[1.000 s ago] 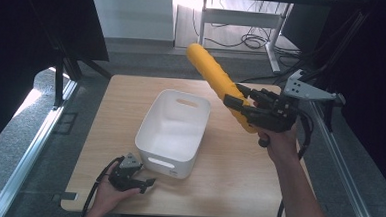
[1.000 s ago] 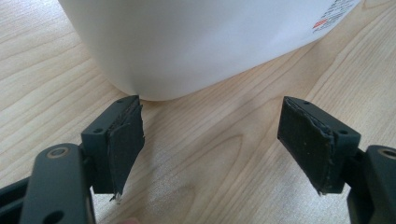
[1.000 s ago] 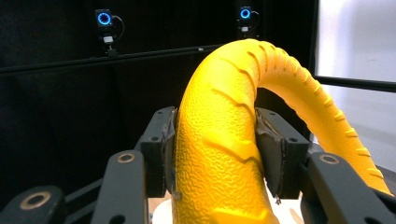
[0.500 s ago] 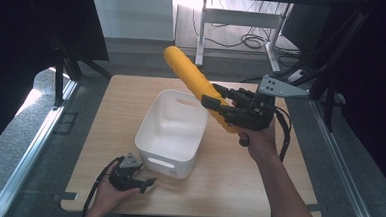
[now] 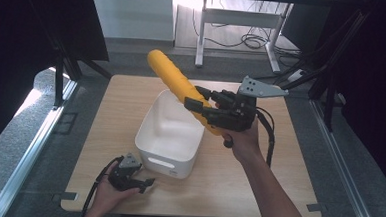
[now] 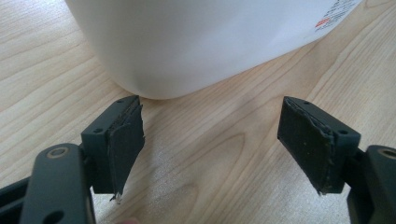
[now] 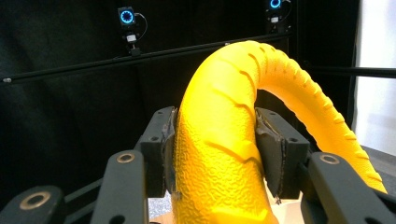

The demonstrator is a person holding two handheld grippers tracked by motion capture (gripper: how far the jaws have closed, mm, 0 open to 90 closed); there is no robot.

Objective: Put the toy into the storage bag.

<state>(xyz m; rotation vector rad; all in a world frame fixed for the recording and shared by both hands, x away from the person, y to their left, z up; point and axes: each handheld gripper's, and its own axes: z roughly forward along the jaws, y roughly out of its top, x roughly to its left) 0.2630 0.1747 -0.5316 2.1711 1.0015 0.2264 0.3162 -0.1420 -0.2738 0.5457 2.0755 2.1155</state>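
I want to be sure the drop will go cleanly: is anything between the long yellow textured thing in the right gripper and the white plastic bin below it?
Nothing visible. The long yellow textured object, clamped in the right gripper, hangs tilted over the open, empty white plastic bin. The left gripper rests on the wooden table outside the bin's near corner.

yellow toy [image 7: 219, 154]: lower end cut off by bottom edge, right gripper view | white bin [image 6: 196, 42]: top and sides cropped, label partly unreadable, left gripper view
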